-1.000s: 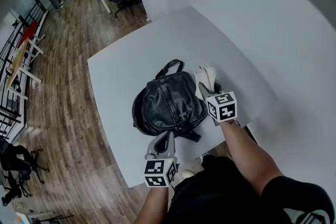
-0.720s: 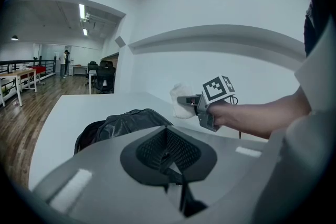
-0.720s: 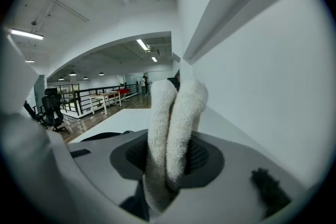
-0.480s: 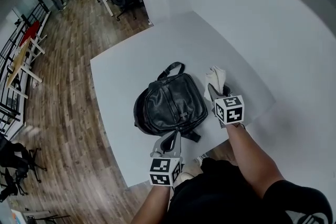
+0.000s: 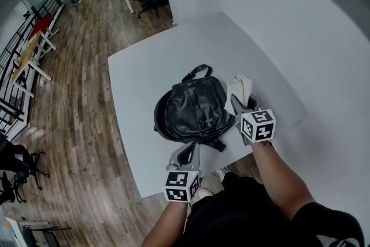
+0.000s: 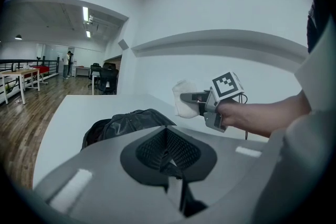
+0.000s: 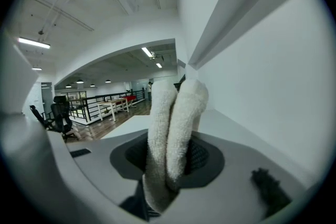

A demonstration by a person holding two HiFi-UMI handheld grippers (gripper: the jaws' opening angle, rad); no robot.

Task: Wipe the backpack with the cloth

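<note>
While right hand-held gripper point(image 5: 239, 102) clamps one cloth point(image 5: 240, 85), one backpack point(image 5: 193, 110) lies beside.

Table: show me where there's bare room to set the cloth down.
Bare: the table beyond the backpack, and the strip left of it. Crowded: the near edge, where the left gripper and the right gripper with the cloth sit by it.

black backpack point(image 5: 193, 110), white cloth point(image 5: 240, 88), white table point(image 5: 144, 75), brown plank floor point(image 5: 69, 95)
</note>
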